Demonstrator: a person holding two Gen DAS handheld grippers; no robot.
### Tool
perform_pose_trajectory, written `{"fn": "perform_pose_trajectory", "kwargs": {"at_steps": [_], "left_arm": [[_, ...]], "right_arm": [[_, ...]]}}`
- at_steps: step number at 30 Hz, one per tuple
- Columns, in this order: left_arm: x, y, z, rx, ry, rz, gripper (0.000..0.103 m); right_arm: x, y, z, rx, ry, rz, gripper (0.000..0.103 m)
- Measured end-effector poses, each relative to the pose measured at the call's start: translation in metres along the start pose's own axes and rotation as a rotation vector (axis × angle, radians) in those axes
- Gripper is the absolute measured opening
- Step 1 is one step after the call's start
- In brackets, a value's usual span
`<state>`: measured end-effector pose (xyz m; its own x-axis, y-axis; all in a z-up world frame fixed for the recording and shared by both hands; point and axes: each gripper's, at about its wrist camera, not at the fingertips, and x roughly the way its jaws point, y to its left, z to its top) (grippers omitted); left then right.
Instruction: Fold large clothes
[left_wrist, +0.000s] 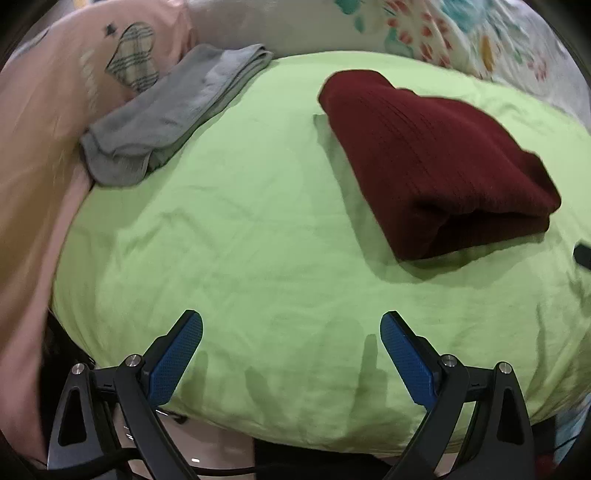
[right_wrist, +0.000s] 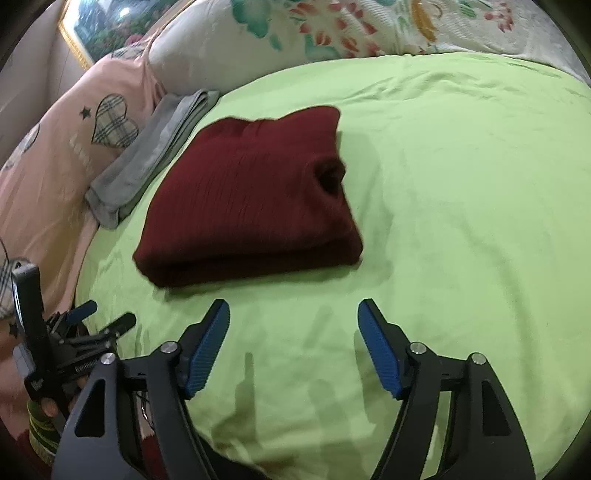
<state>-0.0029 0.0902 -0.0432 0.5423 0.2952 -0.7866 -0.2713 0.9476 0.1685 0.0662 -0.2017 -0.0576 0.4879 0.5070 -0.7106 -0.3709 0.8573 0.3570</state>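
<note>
While both tools hang above the near part of the bed, angled down toward it, neither touches any cloth.

Left gripper (left_wrist: 291, 334): black linkage arms with silver pivot pins, blue pads of dotted, grippy texture. Jaws spread wide, only bare sheet between them. In the right wrist view the same tool (right_wrist: 101, 314) shows at the lower left edge, a hand (right_wrist: 50, 408) wrapped round its black handle.

Right gripper (right_wrist: 293, 321): same build, same blue textured pads. Jaws apart, nothing held; bare sheet below.

Maroon sweater (right_wrist: 247, 206): ribbed knit, thick and soft, folded into a roughly square, stacked bundle with a rounded fold edge facing the cameras and a small dark hollow near its far right corner. Lies flat on the sheet, just beyond the right gripper and somewhat to its left; in the left wrist view (left_wrist: 436, 158) it sits further off, to the upper right.

Green sheet (right_wrist: 461, 184): pale lime, smooth woven cloth, lightly creased, covering the bed.

Grey garment (left_wrist: 173, 114): thin soft fabric, folded into a long narrow strip, lying at the sheet's left edge against the pink pillow, close beside the sweater but apart from it.

Pink pillow (left_wrist: 55, 110): plaid heart appliqué and small star.

Floral pillow (right_wrist: 332, 29): white, quilted, with red, teal and yellow print.
</note>
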Motion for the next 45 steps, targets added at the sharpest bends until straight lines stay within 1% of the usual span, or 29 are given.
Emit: {"fn": "perform_pose_trajectory", "kwargs": {"at_steps": [1,2,3,5,9,11,12,14,15,17,18,20,21,22,24,26,28,31,32,35,36,38,39,40,41,42,43,44,45], "left_arm": [[-0.001,0.003,-0.002,-0.019,-0.009,-0.004,0.097],[-0.002,0.005,-0.003,-0.035,-0.021,-0.003,0.097],[-0.003,0.006,-0.003,-0.041,-0.031,-0.005,0.098],[-0.004,0.005,-0.002,-0.031,-0.039,-0.015,0.097],[-0.008,0.001,0.001,-0.004,-0.046,-0.031,0.097],[-0.014,0.001,0.002,0.000,-0.059,-0.038,0.097],[-0.019,0.000,0.001,-0.004,-0.067,-0.038,0.097],[-0.028,0.004,0.004,-0.010,-0.088,-0.046,0.097],[-0.031,0.006,0.006,-0.015,-0.097,-0.048,0.097],[-0.035,0.010,0.009,-0.016,-0.104,-0.059,0.097],[-0.035,0.010,0.010,-0.012,-0.100,-0.065,0.097],[-0.034,0.008,0.013,0.000,-0.088,-0.078,0.097],[-0.031,0.008,0.015,0.004,-0.082,-0.082,0.097],[-0.029,0.007,0.018,0.008,-0.077,-0.088,0.097],[-0.025,0.004,0.025,0.004,-0.073,-0.106,0.097],[-0.023,0.002,0.035,-0.013,-0.075,-0.133,0.097],[-0.020,-0.001,0.048,-0.024,-0.085,-0.158,0.097],[-0.009,-0.006,0.075,-0.040,-0.083,-0.175,0.097],[-0.005,-0.008,0.083,-0.041,-0.081,-0.178,0.097],[0.006,-0.013,0.102,-0.050,-0.076,-0.184,0.097],[0.010,-0.015,0.107,-0.048,-0.074,-0.187,0.097],[0.017,-0.019,0.113,-0.050,-0.067,-0.179,0.097],[0.019,-0.020,0.114,-0.052,-0.062,-0.183,0.098],[0.021,-0.020,0.116,-0.054,-0.061,-0.192,0.098],[0.021,-0.020,0.117,-0.056,-0.064,-0.193,0.098],[0.022,-0.020,0.118,-0.054,-0.067,-0.195,0.098],[0.023,-0.021,0.118,-0.053,-0.069,-0.198,0.098],[0.024,-0.023,0.116,-0.051,-0.067,-0.202,0.098],[0.028,-0.025,0.116,-0.043,-0.061,-0.209,0.098]], "right_arm": [[-0.001,0.003,-0.004,-0.010,0.000,0.002,0.077],[-0.002,0.005,-0.006,-0.022,-0.001,0.000,0.077],[-0.003,0.010,-0.008,-0.045,-0.002,-0.018,0.078],[-0.006,0.019,-0.011,-0.084,-0.009,-0.046,0.079],[-0.016,0.037,-0.015,-0.164,-0.048,-0.064,0.080],[-0.022,0.045,-0.014,-0.232,-0.064,-0.061,0.080],[-0.027,0.048,-0.013,-0.265,-0.068,-0.070,0.080],[-0.032,0.051,-0.010,-0.289,-0.063,-0.107,0.080],[-0.038,0.049,-0.007,-0.285,-0.067,-0.094,0.080],[-0.047,0.043,-0.003,-0.234,-0.082,-0.054,0.080],[-0.051,0.037,-0.001,-0.183,-0.093,-0.021,0.080],[-0.051,0.029,0.005,-0.132,-0.080,0.022,0.080],[-0.045,0.026,0.012,-0.117,-0.049,0.016,0.080],[-0.041,0.025,0.017,-0.115,-0.042,-0.014,0.080],[-0.031,0.016,0.032,-0.102,-0.078,-0.077,0.080],[-0.021,0.003,0.049,-0.050,-0.096,-0.058,0.080],[-0.006,-0.014,0.074,0.036,-0.115,-0.025,0.080],[0.023,-0.027,0.106,0.085,-0.107,-0.003,0.080],[0.037,-0.031,0.118,0.102,-0.088,0.015,0.079],[0.069,-0.041,0.138,0.160,-0.051,0.029,0.071],[0.076,-0.043,0.139,0.175,-0.043,0.031,0.065],[0.096,-0.050,0.146,0.209,-0.008,0.043,0.041],[0.106,-0.052,0.148,0.221,0.021,0.062,0.014],[0.109,-0.051,0.150,0.228,0.027,0.090,0.012],[0.103,-0.048,0.151,0.215,-0.002,0.084,0.009],[0.092,-0.045,0.151,0.195,-0.054,0.092,0.007],[0.081,-0.043,0.150,0.191,-0.106,0.115,0.007],[0.076,-0.043,0.148,0.196,-0.128,0.117,0.007],[0.077,-0.043,0.146,0.202,-0.126,0.094,0.007]]}}
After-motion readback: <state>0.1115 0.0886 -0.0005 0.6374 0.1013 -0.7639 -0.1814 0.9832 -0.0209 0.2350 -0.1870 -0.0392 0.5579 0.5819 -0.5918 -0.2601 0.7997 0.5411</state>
